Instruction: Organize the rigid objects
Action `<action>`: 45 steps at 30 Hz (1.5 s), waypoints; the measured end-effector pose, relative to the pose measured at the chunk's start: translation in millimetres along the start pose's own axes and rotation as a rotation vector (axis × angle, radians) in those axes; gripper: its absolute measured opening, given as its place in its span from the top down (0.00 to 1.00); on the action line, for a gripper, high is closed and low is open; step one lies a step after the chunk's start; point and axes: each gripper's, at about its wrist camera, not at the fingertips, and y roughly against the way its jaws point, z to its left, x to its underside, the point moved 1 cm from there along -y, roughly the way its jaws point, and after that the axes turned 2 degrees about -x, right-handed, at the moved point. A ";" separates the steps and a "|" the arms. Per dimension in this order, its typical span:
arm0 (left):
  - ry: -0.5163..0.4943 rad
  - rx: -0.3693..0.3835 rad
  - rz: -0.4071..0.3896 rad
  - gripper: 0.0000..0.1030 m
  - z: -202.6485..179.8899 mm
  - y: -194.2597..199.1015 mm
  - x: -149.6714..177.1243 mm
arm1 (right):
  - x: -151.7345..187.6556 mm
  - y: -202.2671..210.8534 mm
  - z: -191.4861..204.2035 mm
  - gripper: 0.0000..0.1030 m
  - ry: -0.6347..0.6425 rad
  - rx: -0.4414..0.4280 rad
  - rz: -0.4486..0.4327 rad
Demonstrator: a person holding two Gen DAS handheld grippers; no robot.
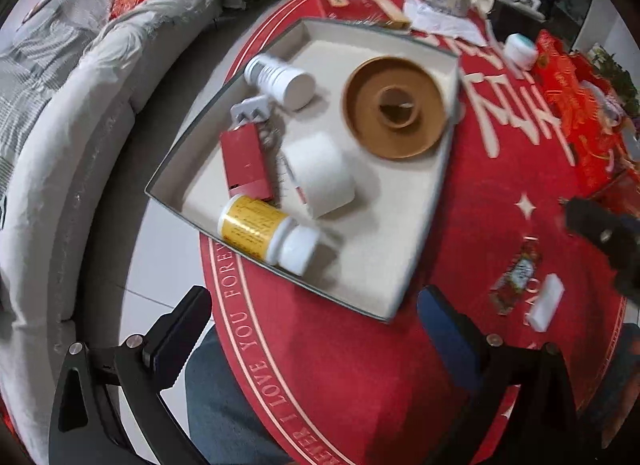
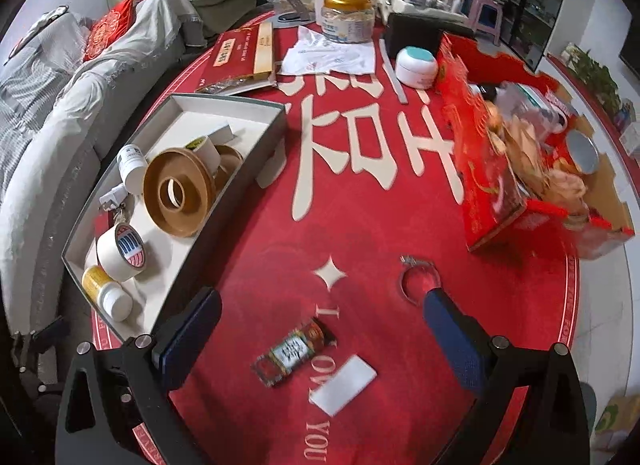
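A shallow grey box (image 1: 420,249) (image 2: 224,201) on the red table holds a brown tape spool (image 1: 396,107) (image 2: 176,191), a white tape roll (image 1: 320,175) (image 2: 120,251), a yellow pill bottle (image 1: 264,231) (image 2: 106,291), a white bottle (image 1: 280,79) (image 2: 132,161), a red case (image 1: 245,161) and a white plug (image 1: 250,107) (image 2: 112,197). On the cloth lie a small brown labelled bottle (image 2: 294,351) (image 1: 518,275), a white block (image 2: 344,383) (image 1: 546,301) and a silver ring (image 2: 416,277). My left gripper (image 1: 316,325) is open and empty just before the box. My right gripper (image 2: 324,335) is open and empty above the small bottle.
A red gift box (image 2: 520,153) full of items stands at the right. A white-teal jar (image 2: 416,65) (image 1: 520,49), a gold-lidded jar (image 2: 348,15), papers and a flat red box (image 2: 240,53) lie at the back. A grey sofa (image 1: 60,145) runs along the left.
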 end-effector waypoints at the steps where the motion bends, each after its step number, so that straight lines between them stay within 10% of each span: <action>1: -0.009 0.002 -0.007 0.00 -4.5 4.4 1.5 | 2.9 1.1 -2.6 0.02 -0.007 -0.003 0.003; 31: -0.217 0.065 0.079 0.00 -127.5 -15.6 6.3 | 82.6 11.1 -129.5 0.02 -0.270 0.034 0.074; 45: 0.328 0.100 0.237 0.00 -116.4 -38.0 -16.1 | 89.0 -0.5 -148.0 0.02 -0.319 0.016 0.096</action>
